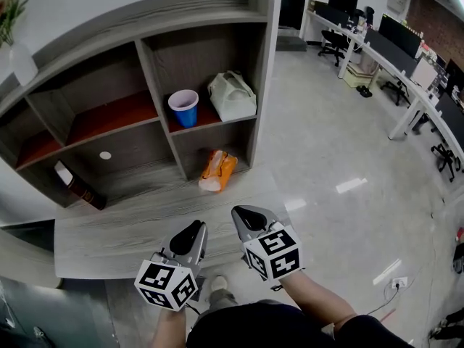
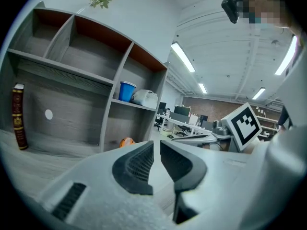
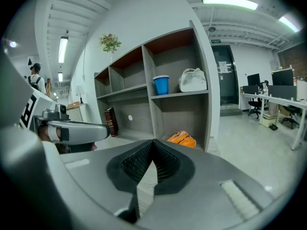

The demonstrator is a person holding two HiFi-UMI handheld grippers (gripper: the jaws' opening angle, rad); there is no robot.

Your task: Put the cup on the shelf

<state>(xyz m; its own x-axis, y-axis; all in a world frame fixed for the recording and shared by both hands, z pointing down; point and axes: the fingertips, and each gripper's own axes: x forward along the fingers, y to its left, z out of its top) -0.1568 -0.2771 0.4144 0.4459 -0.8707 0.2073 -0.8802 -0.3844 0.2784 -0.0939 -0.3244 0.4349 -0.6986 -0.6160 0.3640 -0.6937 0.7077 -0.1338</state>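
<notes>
The blue cup point(image 1: 183, 108) stands upright in the upper right compartment of the grey wooden shelf point(image 1: 154, 85), beside a white bag point(image 1: 232, 95). The left gripper view has the cup point(image 2: 126, 90) small and far off, and so does the right gripper view point(image 3: 161, 85). Both grippers hang low in front of the shelf, well short of it. My left gripper point(image 1: 194, 230) point(image 2: 157, 145) holds nothing, and a narrow gap shows between its tips. My right gripper point(image 1: 243, 214) point(image 3: 153, 142) is shut, its tips touching with nothing between them.
An orange bag point(image 1: 217, 171) lies in the lower right compartment. A dark book point(image 1: 80, 187) leans at the lower left. A low wooden platform point(image 1: 130, 223) runs before the shelf. Office desks and chairs point(image 1: 391, 56) line the right side, and a plant point(image 1: 13, 20) tops the shelf.
</notes>
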